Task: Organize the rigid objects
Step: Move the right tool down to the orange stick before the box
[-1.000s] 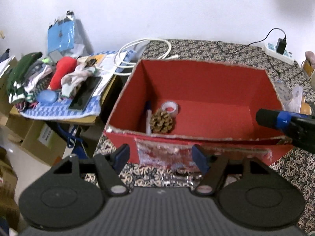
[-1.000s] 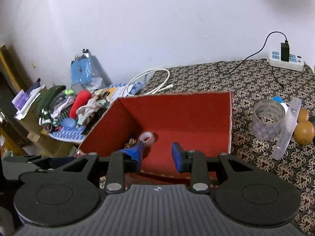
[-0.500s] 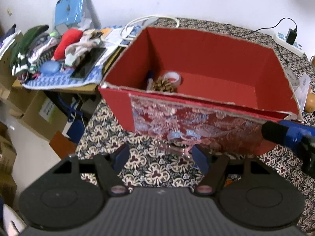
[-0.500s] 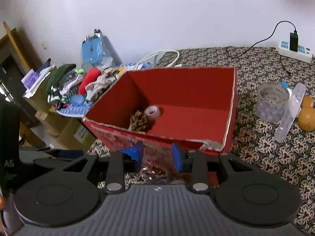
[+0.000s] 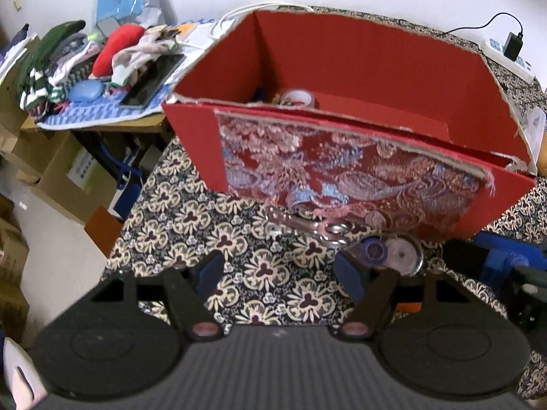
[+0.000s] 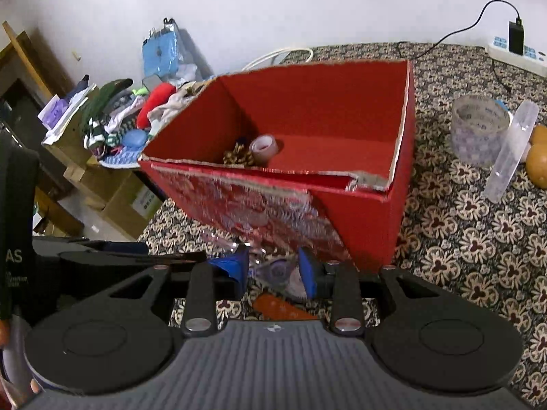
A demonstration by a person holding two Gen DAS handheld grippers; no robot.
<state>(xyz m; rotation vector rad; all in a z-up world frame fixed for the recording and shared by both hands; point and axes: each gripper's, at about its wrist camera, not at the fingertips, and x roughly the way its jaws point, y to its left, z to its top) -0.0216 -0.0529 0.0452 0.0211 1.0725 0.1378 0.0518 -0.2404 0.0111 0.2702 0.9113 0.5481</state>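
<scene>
Left gripper [image 5: 277, 270] was held wide open and empty over the patterned tablecloth [image 5: 191, 218]. Right gripper [image 6: 273, 270] was open, straddling the correction tape dispenser [image 6: 278, 273] (contact unclear) just before the red box [image 6: 369, 212], beside scissors [image 5: 307, 227].

Red box, with loose pieces in front of it

The open red box [image 5: 359, 68] holds a tape roll [image 6: 263, 147] and pinecone [image 6: 237, 157]; a metal clip [image 5: 307, 227] and a correction-tape dispenser [image 5: 389, 253] lie before its brocade front.

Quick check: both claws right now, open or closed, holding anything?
Left claw: open, holding nothing.
Right claw: open, holding nothing, around the correction tape dispenser.
</scene>
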